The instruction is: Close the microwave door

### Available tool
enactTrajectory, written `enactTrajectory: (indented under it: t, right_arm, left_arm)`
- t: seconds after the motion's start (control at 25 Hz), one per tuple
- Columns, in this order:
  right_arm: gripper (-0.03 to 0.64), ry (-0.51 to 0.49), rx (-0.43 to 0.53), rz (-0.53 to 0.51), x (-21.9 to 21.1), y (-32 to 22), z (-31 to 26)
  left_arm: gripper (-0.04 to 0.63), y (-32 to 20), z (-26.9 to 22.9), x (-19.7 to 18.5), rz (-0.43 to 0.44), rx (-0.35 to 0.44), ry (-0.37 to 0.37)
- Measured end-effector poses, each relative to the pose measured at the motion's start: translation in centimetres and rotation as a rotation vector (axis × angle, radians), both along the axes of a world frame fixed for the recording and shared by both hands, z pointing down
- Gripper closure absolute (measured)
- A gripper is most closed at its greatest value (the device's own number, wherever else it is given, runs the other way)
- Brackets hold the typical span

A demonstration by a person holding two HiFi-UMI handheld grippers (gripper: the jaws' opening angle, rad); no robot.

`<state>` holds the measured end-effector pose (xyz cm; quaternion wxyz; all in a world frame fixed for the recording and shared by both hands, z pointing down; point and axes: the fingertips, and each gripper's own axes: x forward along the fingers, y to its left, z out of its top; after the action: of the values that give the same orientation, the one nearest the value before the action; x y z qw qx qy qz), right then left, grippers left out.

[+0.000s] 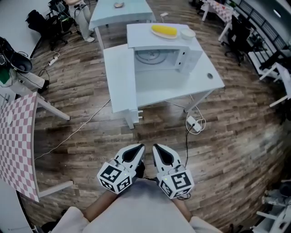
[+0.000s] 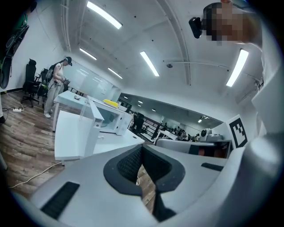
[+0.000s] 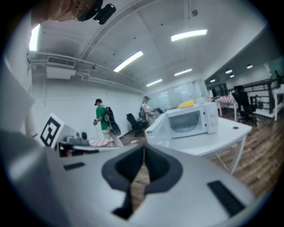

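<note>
The white microwave point(image 1: 163, 52) stands on a white table point(image 1: 200, 84) several steps ahead of me; its cavity shows. Its door point(image 1: 120, 79) is swung wide open to the left, past the table's edge. On top lies a yellow item on a plate point(image 1: 164, 31) beside a white bowl point(image 1: 187, 33). My left gripper point(image 1: 135, 153) and right gripper point(image 1: 162, 154) sit side by side close to my body, both shut and empty, far from the door. The left gripper view shows the microwave point(image 2: 112, 122) and door point(image 2: 71, 135); the right gripper view shows the microwave point(image 3: 191, 117).
A power strip with its cable point(image 1: 193, 123) lies on the wooden floor by the table's leg. A table with a checked cloth point(image 1: 18, 145) stands at the left, another white table point(image 1: 120, 11) behind the microwave. A person point(image 3: 103, 120) stands far off.
</note>
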<state>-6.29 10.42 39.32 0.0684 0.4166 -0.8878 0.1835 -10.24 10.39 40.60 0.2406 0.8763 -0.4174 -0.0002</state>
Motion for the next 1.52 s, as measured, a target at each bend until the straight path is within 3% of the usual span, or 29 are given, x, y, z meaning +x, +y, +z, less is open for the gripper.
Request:
enactTrajectory:
  t: [0.24, 0.6, 1.04, 1.52]
  right_arm:
    - [0.594, 0.017, 0.029, 0.005, -1.6, -3.4, -1.0]
    - [0.594, 0.043, 0.078, 0.024, -3.8, -7.9, -1.6]
    - [0.594, 0.057, 0.074, 0.031, -5.2, -9.5, -1.3]
    - [0.594, 0.044, 0.054, 0.014, -4.7, -10.7, -0.7]
  left_arm:
    - [0.577, -2.6, -1.3, -0.7, 0.079, 0.046, 0.038]
    - [0.577, -6.7, -1.1, -3.5, 0.109, 0.076, 0.061]
    - [0.577, -8.7, -1.0, -5.8, 0.087, 0.144, -0.051]
    - [0.577, -11.3, 1.1, -7.5, -0.031, 0.106, -0.141]
